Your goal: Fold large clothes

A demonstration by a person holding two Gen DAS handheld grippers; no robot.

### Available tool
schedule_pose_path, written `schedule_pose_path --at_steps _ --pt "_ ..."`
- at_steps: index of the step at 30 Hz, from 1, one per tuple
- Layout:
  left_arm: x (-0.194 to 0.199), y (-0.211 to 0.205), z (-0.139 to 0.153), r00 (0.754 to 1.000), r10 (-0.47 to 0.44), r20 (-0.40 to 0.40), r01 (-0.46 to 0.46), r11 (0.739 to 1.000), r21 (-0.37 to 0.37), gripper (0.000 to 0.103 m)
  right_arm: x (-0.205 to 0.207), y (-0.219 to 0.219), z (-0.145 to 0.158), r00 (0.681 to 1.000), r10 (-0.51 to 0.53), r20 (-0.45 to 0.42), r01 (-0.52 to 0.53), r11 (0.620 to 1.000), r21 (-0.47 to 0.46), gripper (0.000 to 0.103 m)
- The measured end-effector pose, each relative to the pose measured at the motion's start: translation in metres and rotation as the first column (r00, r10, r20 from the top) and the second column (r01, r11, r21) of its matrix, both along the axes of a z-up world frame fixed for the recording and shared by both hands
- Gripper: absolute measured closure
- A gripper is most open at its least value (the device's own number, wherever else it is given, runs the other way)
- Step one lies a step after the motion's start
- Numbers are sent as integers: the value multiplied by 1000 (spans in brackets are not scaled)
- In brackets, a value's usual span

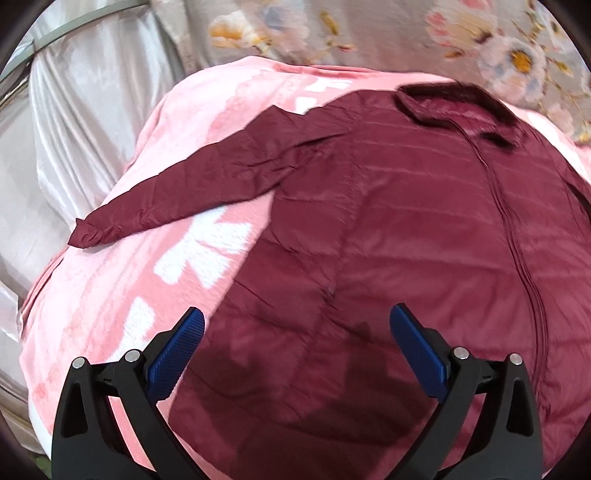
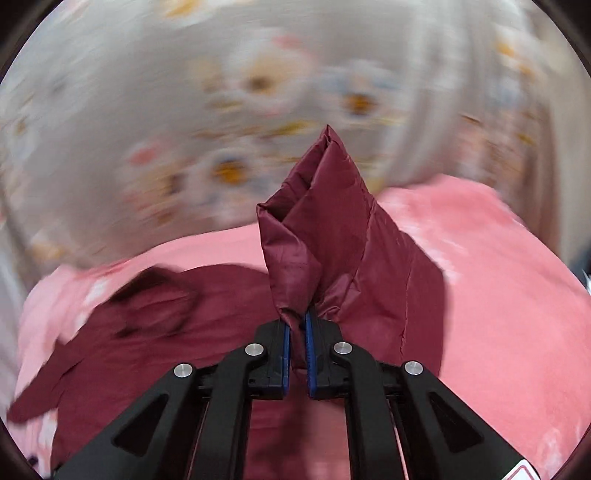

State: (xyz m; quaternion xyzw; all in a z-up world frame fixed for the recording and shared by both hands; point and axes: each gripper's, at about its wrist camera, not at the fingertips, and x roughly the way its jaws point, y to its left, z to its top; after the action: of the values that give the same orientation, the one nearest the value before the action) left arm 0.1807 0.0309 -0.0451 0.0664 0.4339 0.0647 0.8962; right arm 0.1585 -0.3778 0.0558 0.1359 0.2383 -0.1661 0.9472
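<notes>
A dark red quilted jacket (image 1: 406, 221) lies spread flat on a pink blanket (image 1: 110, 302), front up, collar (image 1: 454, 110) at the far end and one sleeve (image 1: 192, 177) stretched out to the left. My left gripper (image 1: 295, 325) is open and empty above the jacket's lower left part. My right gripper (image 2: 297, 325) is shut on a fold of the jacket's other sleeve (image 2: 325, 229) and holds it lifted above the blanket (image 2: 498, 295). The jacket body (image 2: 166, 332) lies to the lower left in the right wrist view, which is blurred.
A grey floral fabric (image 1: 369, 33) lies behind the blanket; it also fills the top of the right wrist view (image 2: 221, 110). Shiny pale satin cloth (image 1: 74, 129) hangs at the left of the blanket's edge.
</notes>
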Motion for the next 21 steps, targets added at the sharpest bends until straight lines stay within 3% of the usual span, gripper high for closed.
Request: schedule_pose_path --at_steps 4,7,10,13,15,17,21 --pt "13 16 4 999 40 26 -40 999 -4 5 50 86 -8 968 249 -30 -249 969 -5 96" --pt "20 26 7 997 62 40 -61 998 -20 6 75 138 -30 923 377 -78 -378 926 8 96" --pt "27 34 8 996 75 44 -73 996 -47 6 96 186 -60 856 496 -144 -494 868 54 94" --pt "37 41 7 996 86 29 -84 993 -82 6 99 225 -84 773 605 -193 -596 796 107 83" --pt "43 44 7 997 79 15 -76 989 -127 6 90 243 -89 730 653 -202 -646 755 111 68" --pt "49 44 7 998 61 4 -59 980 -192 6 68 247 -85 739 653 -165 -649 756 87 40" --pt "65 35 7 1000 5 -15 -10 933 -359 6 29 206 -73 810 579 -92 -568 814 118 37"
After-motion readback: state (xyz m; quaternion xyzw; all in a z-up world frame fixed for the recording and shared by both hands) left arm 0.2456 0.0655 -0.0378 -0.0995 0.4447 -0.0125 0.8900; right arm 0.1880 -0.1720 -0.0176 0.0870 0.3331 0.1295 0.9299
